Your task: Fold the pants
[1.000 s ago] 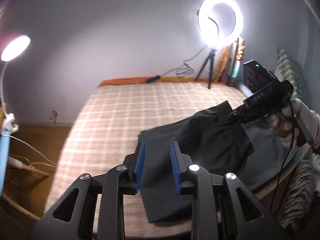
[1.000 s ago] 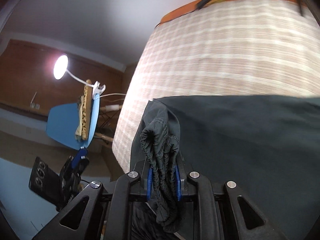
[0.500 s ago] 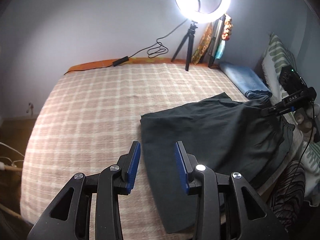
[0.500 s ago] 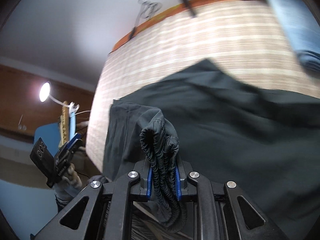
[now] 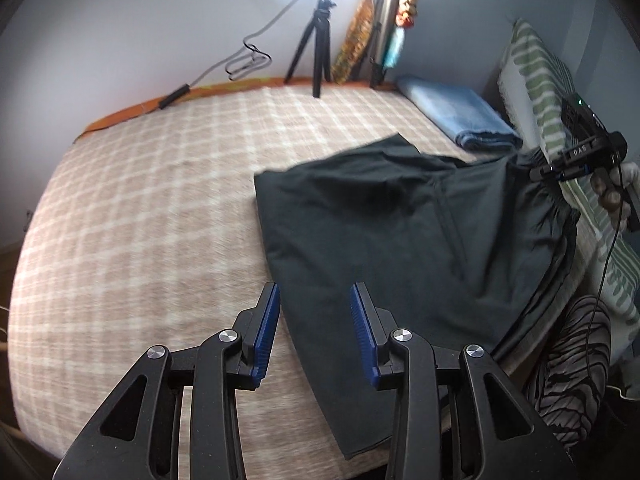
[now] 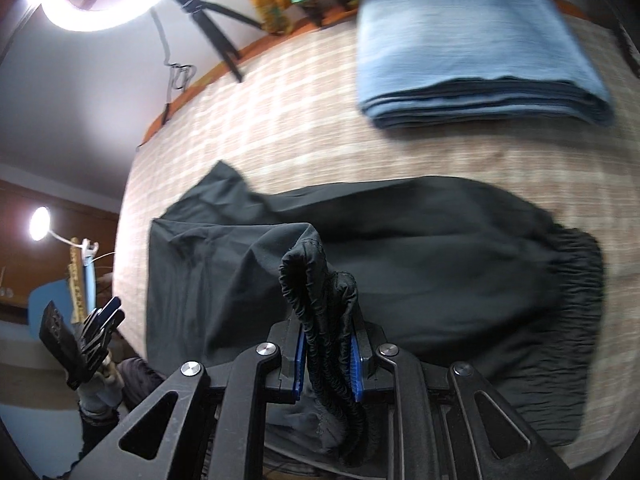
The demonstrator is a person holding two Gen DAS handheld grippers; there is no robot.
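Note:
Dark pants (image 5: 380, 216) lie spread on the checked bed (image 5: 140, 200), leg ends toward the near edge. My left gripper (image 5: 314, 324) is open and empty, hovering just above the pants' near left edge. My right gripper (image 6: 326, 344) is shut on the bunched elastic waistband (image 6: 316, 280) and holds it lifted; it also shows at the far right of the left wrist view (image 5: 560, 172). The rest of the pants (image 6: 400, 240) lies flat on the bed ahead of it.
A folded blue cloth (image 5: 456, 116) (image 6: 472, 48) lies at the bed's far right corner. A ring light on a tripod (image 5: 320, 40) stands at the head of the bed. A green striped pillow (image 5: 552, 92) is at the right. A desk lamp (image 6: 40, 224) stands beyond the bed's left side.
The left gripper has let the pants go, opened wider and turned right. The right gripper, still holding the waistband, has swung toward the blue cloth, spreading the pants flatter.

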